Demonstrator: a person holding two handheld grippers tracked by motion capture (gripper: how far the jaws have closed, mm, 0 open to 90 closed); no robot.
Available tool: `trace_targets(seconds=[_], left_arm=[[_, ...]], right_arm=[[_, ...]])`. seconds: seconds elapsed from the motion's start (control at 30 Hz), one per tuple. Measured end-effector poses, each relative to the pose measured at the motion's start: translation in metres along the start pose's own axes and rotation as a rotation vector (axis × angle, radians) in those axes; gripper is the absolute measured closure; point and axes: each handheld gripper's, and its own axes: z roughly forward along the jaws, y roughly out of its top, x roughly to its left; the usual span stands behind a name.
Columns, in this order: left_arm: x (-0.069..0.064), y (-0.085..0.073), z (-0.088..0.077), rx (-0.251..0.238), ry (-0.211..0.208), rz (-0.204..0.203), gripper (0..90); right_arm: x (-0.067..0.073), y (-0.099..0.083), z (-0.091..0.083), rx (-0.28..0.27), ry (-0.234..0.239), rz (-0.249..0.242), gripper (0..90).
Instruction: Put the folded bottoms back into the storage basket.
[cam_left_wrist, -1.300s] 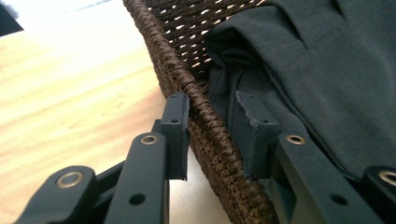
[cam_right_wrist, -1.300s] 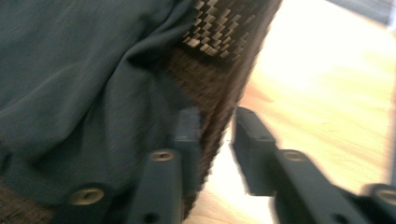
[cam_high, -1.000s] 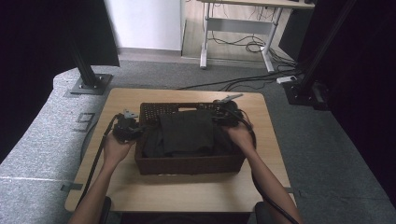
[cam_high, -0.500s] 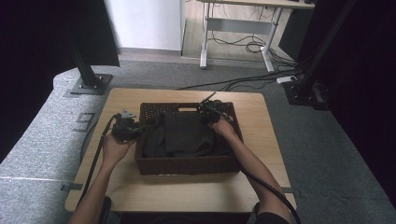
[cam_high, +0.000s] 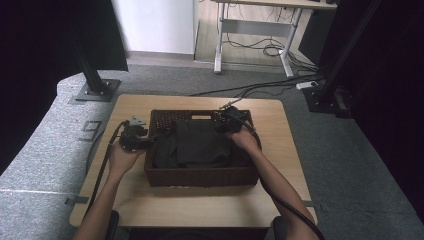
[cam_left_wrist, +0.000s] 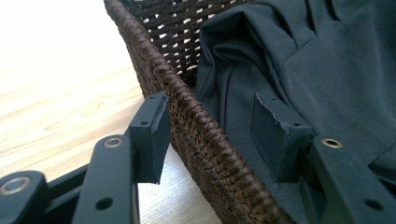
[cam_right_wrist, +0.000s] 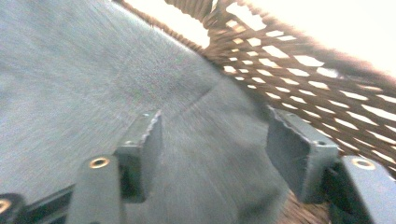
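Dark cloth (cam_high: 197, 142), folded and creased, fills the brown wicker basket (cam_high: 200, 176) on my desk (cam_high: 280, 200). My left gripper (cam_left_wrist: 210, 135) straddles the basket's rim, jaws wide; my right gripper (cam_right_wrist: 212, 154) hangs spread over the cloth's far corner.

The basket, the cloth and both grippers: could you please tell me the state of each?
Basket: upright on the table, holding the cloth.
Dark cloth: folded, lying inside the basket.
Left gripper: open, jaws astride the basket's rim.
Right gripper: open, over the cloth.
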Motion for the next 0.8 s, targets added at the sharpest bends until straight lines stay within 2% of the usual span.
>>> trace_targets(seconds=[0.03, 0.07, 0.1, 0.2, 0.3, 0.37, 0.4, 0.43, 0.47, 0.5, 0.53, 0.57, 0.6, 0.7, 0.8], left_arm=[[0.0, 0.0, 0.0, 0.0, 0.0, 0.0, 45.4], [0.0, 0.0, -0.002, -0.002, -0.002, -0.002, 45.4], [-0.001, 0.001, -0.005, -0.002, 0.002, -0.002, 44.5], [-0.002, -0.002, -0.013, 0.005, -0.005, 0.003, 44.5], [-0.005, -0.008, -0.016, 0.021, -0.002, 0.003, 45.0], [-0.005, -0.012, -0.016, 0.025, 0.001, 0.004, 48.0], [-0.005, -0.014, -0.015, 0.018, -0.016, -0.008, 49.2], [-0.005, -0.015, -0.014, 0.008, -0.043, -0.026, 54.6], [-0.006, -0.015, -0.013, 0.0, -0.032, -0.036, 60.1], [-0.008, -0.015, -0.012, -0.001, -0.015, -0.036, 61.4], [-0.008, -0.014, -0.011, -0.001, -0.01, -0.036, 62.4], [-0.008, -0.013, -0.01, 0.003, 0.0, -0.034, 63.3], [-0.008, -0.012, -0.009, 0.002, 0.004, -0.027, 63.7], [-0.001, -0.006, -0.002, -0.001, 0.006, -0.034, 64.3], [0.01, 0.004, 0.01, -0.007, 0.007, -0.038, 64.7]], right_arm=[[0.0, 0.0, 0.0, 0.0, 0.0, 0.0, 34.0], [-0.003, -0.005, -0.018, -0.028, 0.003, 0.02, 31.3], [-0.005, -0.009, -0.029, -0.037, -0.006, 0.025, 29.9], [-0.014, -0.028, -0.063, -0.069, -0.064, 0.042, 26.9], [-0.023, -0.05, -0.087, -0.068, -0.119, 0.068, 25.3], [-0.03, -0.067, -0.098, -0.055, -0.136, 0.092, 29.8], [-0.033, -0.076, -0.101, -0.047, -0.12, 0.109, 33.6], [-0.035, -0.083, -0.102, -0.042, -0.089, 0.13, 41.2], [-0.036, -0.09, -0.103, -0.033, -0.056, 0.141, 52.0], [-0.036, -0.095, -0.102, -0.022, -0.043, 0.143, 59.6], [-0.035, -0.098, -0.101, -0.013, -0.054, 0.143, 64.8], [-0.034, -0.1, -0.1, -0.031, -0.033, 0.158, 67.7], [-0.034, -0.1, -0.1, -0.038, -0.034, 0.172, 68.6], [-0.034, -0.095, -0.096, -0.037, -0.068, 0.161, 69.4], [-0.042, -0.086, -0.088, -0.044, -0.069, 0.17, 69.4]])
